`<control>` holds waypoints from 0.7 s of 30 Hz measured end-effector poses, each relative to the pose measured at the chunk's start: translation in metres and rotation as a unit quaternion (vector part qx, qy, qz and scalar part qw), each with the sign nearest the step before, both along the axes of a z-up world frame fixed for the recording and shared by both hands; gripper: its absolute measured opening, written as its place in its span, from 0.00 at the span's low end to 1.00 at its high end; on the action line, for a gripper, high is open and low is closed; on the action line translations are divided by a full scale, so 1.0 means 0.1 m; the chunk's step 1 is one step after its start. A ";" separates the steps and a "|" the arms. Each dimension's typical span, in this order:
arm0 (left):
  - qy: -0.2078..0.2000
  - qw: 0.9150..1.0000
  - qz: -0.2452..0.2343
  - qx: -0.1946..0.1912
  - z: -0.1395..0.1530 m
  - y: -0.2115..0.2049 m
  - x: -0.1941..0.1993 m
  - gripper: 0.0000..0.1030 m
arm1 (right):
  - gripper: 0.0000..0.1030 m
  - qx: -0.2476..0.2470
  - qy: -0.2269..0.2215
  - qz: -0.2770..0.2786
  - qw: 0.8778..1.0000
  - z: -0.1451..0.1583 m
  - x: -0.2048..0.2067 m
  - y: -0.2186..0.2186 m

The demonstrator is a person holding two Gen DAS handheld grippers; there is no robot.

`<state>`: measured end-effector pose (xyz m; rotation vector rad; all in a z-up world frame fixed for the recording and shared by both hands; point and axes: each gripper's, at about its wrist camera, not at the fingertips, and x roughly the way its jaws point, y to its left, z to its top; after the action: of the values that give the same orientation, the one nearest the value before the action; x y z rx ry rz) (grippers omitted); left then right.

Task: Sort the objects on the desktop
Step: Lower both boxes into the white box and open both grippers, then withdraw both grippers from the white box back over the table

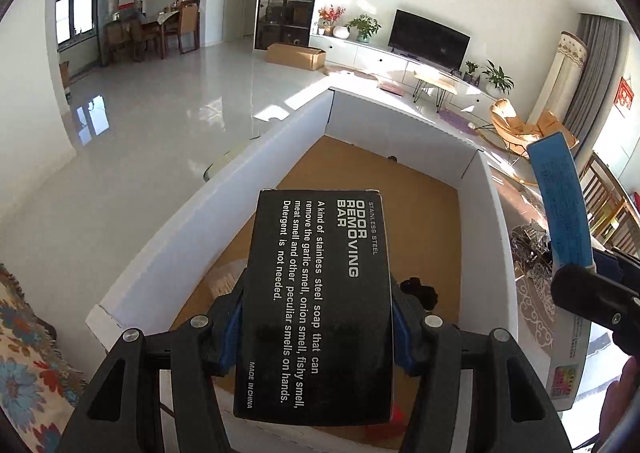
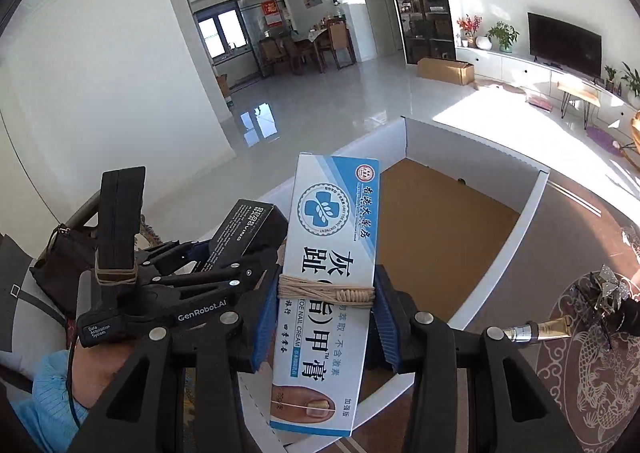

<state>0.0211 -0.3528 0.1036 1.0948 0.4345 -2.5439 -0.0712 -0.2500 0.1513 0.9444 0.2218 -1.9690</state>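
Left wrist view shows our left claw (image 1: 318, 327) clamped on the sides of a black soap box (image 1: 320, 293), held over the open white carton (image 1: 168, 229) with its brown floor. Beside it, our right claw (image 2: 326, 317) is clamped on a blue-and-white nail cream box (image 2: 330, 273), bound with a rubber band (image 2: 326, 293), also above the carton's near edge. A small black thing (image 1: 418, 289) already lies inside; we cannot tell what it is.

We judge the risks as these: both claws sit close together, so they could knock each other on the way down. The cream box is gripped low, with much of it standing free, so it may pivot and catch the carton wall. Releasing too high could bounce either box out onto the bench.
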 end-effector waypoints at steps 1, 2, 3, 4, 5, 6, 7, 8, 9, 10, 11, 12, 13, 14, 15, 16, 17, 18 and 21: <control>-0.008 1.000 0.006 0.003 -0.06 -0.06 -0.01 0.56 | 0.43 0.013 -0.002 0.006 1.000 -0.11 0.00 -0.12; -0.014 1.000 0.010 0.005 -0.11 -0.09 -0.01 0.56 | 0.43 0.027 -0.004 0.009 1.000 -0.23 -0.01 -0.21; -0.021 1.000 0.010 0.007 -0.16 -0.11 -0.03 0.56 | 0.43 0.039 -0.006 0.009 0.999 -0.33 -0.01 -0.29; -0.029 1.000 0.009 0.008 -0.21 -0.12 -0.04 0.56 | 0.44 0.048 -0.010 0.010 0.999 -0.42 -0.01 -0.34; -0.040 0.999 0.011 0.005 -0.25 -0.10 -0.06 0.57 | 0.45 0.056 -0.016 0.010 0.998 -0.51 -0.03 -0.38; -0.051 0.999 0.015 0.000 -0.30 -0.10 -0.07 0.57 | 0.46 0.063 -0.023 0.009 0.998 -0.59 -0.05 -0.42; -0.059 0.998 0.020 -0.005 -0.34 -0.10 -0.07 0.58 | 0.49 0.069 -0.031 0.008 0.997 -0.66 -0.07 -0.44; -0.062 0.998 0.026 -0.009 -0.36 -0.11 -0.07 0.59 | 0.60 0.071 -0.035 0.002 0.997 -0.71 -0.10 -0.43; -0.059 0.998 0.031 -0.008 -0.37 -0.12 -0.04 0.62 | 0.69 0.065 -0.038 -0.001 0.997 -0.72 -0.11 -0.41; -0.053 0.998 0.033 -0.002 -0.37 -0.12 -0.02 0.68 | 0.71 0.054 -0.039 -0.003 0.998 -0.71 -0.12 -0.38; -0.043 0.998 0.036 0.004 -0.36 -0.12 0.01 0.71 | 0.71 0.043 -0.036 -0.006 0.998 -0.68 -0.12 -0.33; -0.034 0.999 0.039 0.007 -0.33 -0.11 0.04 0.75 | 0.73 0.033 -0.030 -0.011 0.999 -0.63 -0.12 -0.26; -0.026 0.999 0.040 0.008 -0.31 -0.09 0.06 0.75 | 0.74 0.022 -0.021 -0.018 0.999 -0.56 -0.14 -0.16; -0.020 0.999 0.040 0.007 -0.28 -0.05 0.06 0.75 | 0.79 0.010 -0.012 -0.025 1.000 -0.49 -0.16 -0.07; -0.015 0.999 0.038 0.006 -0.25 0.00 0.05 0.75 | 0.84 -0.002 -0.003 -0.032 0.999 -0.44 -0.16 0.02; -0.009 0.999 0.034 0.003 -0.21 0.06 0.06 0.75 | 0.86 -0.013 0.008 -0.042 0.999 -0.36 -0.15 0.14; -0.003 1.000 0.028 0.000 -0.17 0.14 0.06 0.75 | 0.89 -0.023 0.019 -0.054 0.998 -0.28 -0.14 0.26; 0.002 1.000 0.021 -0.006 -0.13 0.23 0.05 0.75 | 0.90 -0.032 0.028 -0.065 0.997 -0.24 -0.15 0.39; 0.015 0.999 -0.008 -0.028 -0.01 0.56 0.02 0.75 | 0.94 -0.035 0.048 -0.108 0.992 -0.21 -0.16 0.82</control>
<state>0.0230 -0.2963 0.1030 1.0465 0.3612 -2.5723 -0.0874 -0.1676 0.1302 0.8596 0.1078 -2.2081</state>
